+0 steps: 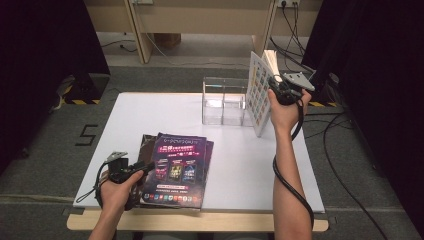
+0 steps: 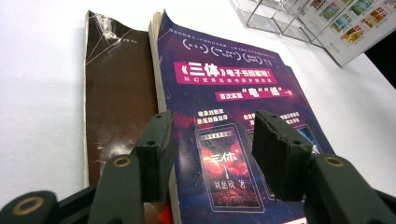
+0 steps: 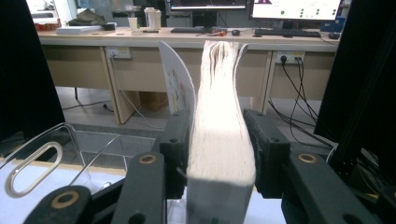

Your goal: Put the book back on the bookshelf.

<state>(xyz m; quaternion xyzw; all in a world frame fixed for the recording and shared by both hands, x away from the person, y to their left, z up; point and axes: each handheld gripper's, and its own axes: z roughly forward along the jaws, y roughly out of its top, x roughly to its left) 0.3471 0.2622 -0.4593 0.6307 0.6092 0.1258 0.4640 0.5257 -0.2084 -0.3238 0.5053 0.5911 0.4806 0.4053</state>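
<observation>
Right gripper (image 3: 217,133) pinches the white book (image 1: 257,95) upright just beside the clear holder (image 1: 222,102), so we judge we're mid-shelving; next we steer it into a compartment, left gripper (image 2: 212,140) spread over the purple book (image 2: 224,70).

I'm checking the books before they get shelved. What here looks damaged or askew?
The brown book under the purple book has a scuffed, torn-looking top corner with white creases. The white book between the right gripper jaws stands beside the clear holder, its front cover bowed away from the pages.
</observation>
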